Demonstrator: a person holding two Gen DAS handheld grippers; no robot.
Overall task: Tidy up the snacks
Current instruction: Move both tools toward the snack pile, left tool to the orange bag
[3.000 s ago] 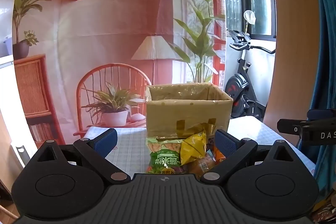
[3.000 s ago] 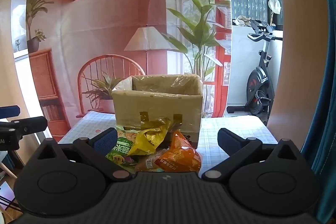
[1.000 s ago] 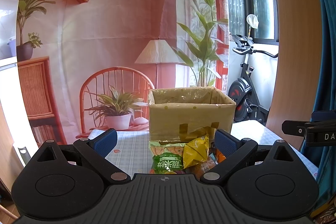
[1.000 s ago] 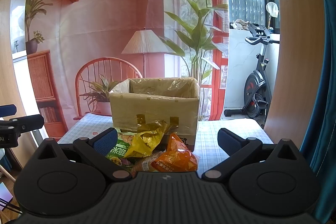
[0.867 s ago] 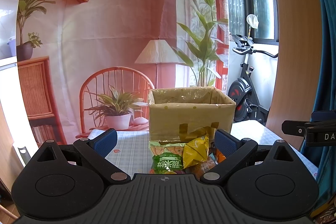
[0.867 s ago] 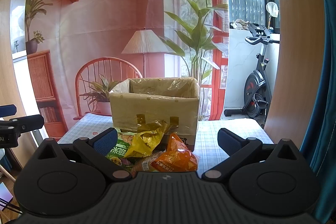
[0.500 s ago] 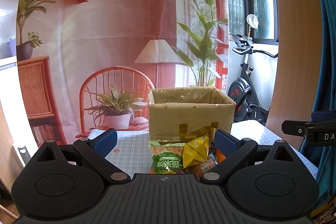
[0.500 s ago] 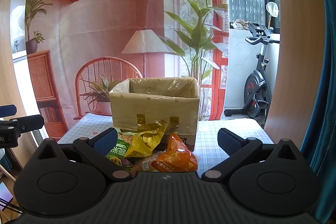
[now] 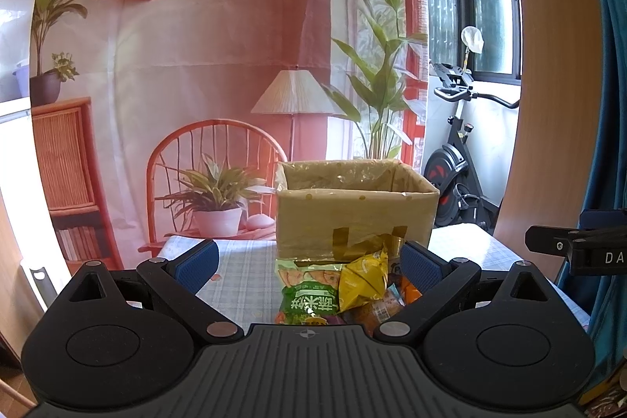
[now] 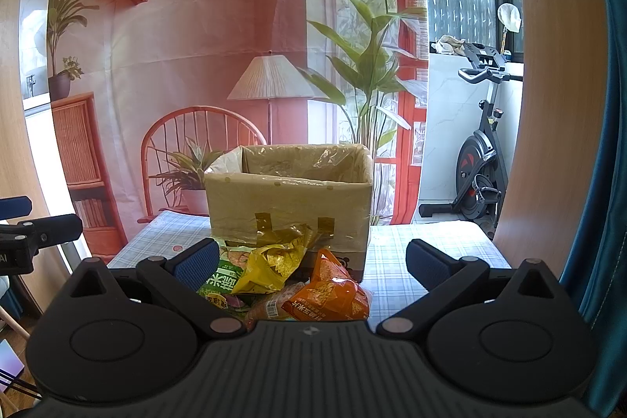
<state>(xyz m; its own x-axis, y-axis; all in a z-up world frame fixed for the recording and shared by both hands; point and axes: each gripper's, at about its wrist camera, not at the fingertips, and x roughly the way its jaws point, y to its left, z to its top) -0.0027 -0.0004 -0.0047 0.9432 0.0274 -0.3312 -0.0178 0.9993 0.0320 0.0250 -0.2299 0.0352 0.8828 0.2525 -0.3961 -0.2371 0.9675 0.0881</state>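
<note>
A small heap of snack packets sits on the worktop, pressed up against the front wall of an open brown cardboard box [image 9: 354, 218] patched with strips of yellowish tape. Leading the pile on its left is a green crinkly packet with white lettering [image 9: 307, 294], standing almost upright in the left wrist view. Just beside it, overlapping its right edge, a crumpled yellow foil bag [image 9: 362, 279] leans back towards the box, touching the tape. In the right wrist view an orange foil packet [image 10: 329, 294] lies at the right of the heap, in front of the box's right half, with a brownish wrapped item carrying a barcode label [image 10: 270, 308] tucked under its left side. How many more packets hide beneath them cannot be told.

The box stands upright, its top open and lined with shiny clear plastic; nothing inside it can be seen from this low angle. Everything rests on a pale blue-and-white checked cloth covering the worktop [image 10: 423, 257].

The left gripper [image 9: 309, 255] hovers short of the pile, its blue-padded fingers spread wide, holding nothing. The right gripper [image 10: 311, 255] is likewise wide and empty, with the snacks between its fingers but apart from them. Each gripper peeks into the other's view at the edge.

Behind the worktop hangs a printed backdrop of a pink room with a wicker chair, lamp and plants [image 9: 219, 73]. A black exercise bike [image 10: 482, 159] stands by the window at the right.
</note>
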